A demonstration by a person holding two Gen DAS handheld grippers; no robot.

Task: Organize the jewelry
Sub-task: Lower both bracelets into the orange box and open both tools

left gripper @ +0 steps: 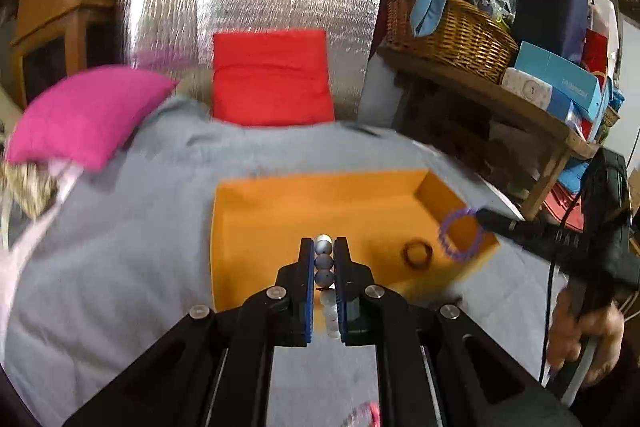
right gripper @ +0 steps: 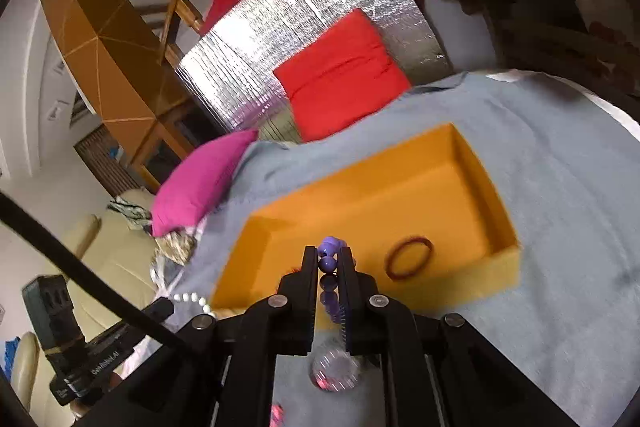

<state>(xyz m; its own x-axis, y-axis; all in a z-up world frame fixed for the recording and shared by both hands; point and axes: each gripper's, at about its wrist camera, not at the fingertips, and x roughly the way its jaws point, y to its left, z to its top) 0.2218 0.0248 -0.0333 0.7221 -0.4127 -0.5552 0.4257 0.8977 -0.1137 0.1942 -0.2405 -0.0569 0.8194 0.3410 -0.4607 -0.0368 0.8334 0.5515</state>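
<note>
- The left gripper (left gripper: pixel 324 247) is clenched on a grey and white bead bracelet (left gripper: pixel 323 261), held over the orange box (left gripper: pixel 280 211).
- A brown ring bracelet (right gripper: pixel 409 258) lies on the box floor.
- The right gripper (right gripper: pixel 329 254) grasps a purple bead bracelet (right gripper: pixel 328 261) above the box's near edge.
- Lettering on the blue cartons (left gripper: pixel 560 83) is too blurred to read.

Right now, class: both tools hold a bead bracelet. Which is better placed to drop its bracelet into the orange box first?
Probably the right tool: its purple bracelet already hangs over the orange box. The left tool with the white bracelet is outside the box.
</note>
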